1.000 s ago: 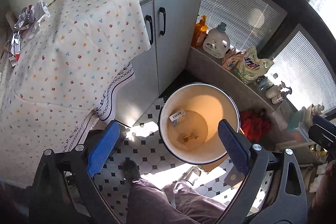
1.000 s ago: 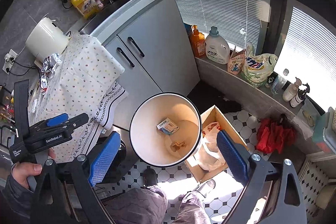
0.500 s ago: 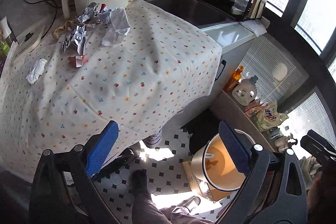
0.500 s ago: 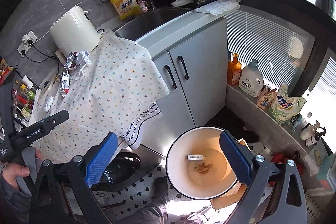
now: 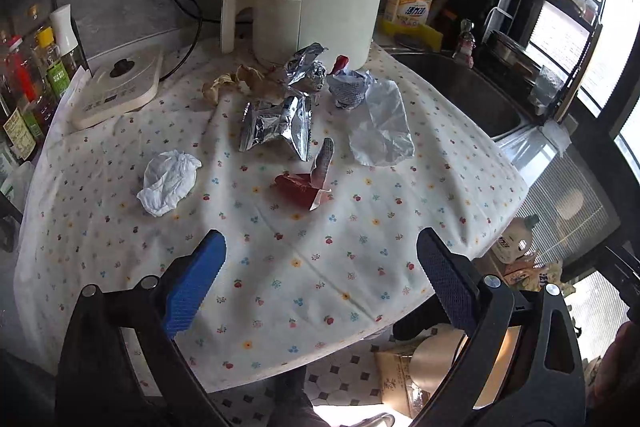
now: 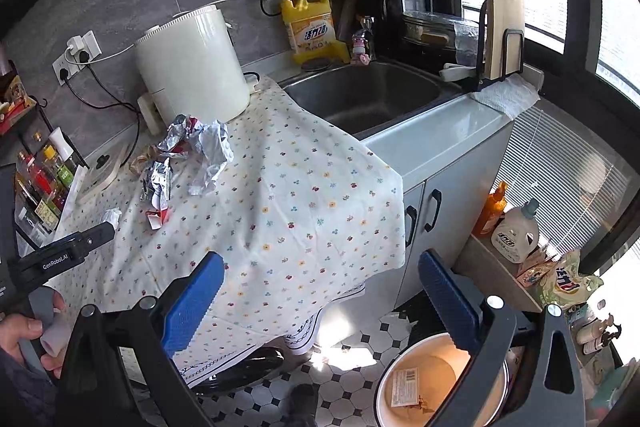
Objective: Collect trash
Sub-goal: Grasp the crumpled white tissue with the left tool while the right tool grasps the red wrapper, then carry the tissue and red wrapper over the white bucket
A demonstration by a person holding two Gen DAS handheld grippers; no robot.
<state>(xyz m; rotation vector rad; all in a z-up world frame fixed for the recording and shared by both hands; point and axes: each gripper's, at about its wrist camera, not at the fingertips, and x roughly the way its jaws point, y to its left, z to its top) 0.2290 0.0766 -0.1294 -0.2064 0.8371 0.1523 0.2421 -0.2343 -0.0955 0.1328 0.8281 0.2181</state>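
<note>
With both sets of jaws released and empty, the left gripper [image 5: 320,263] faces the flower-print cloth-covered worktop [image 5: 280,267], so the step looks like choosing litter, likely the torn red wrapper [image 5: 300,189] at twelve o'clock, to close on and carry to the round white bin [image 6: 432,383] below the right gripper [image 6: 320,291].

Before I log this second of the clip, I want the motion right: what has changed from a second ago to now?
Both tongs swung up from the bin on the floor toward the counter. The left tongs went from hanging over the bin to facing the litter on the floral cloth: the foil wrappers, the white tissue, the red packet. Nothing was taken or let go. Both stayed open and empty; the box and scraps in the bin stayed put.
</note>
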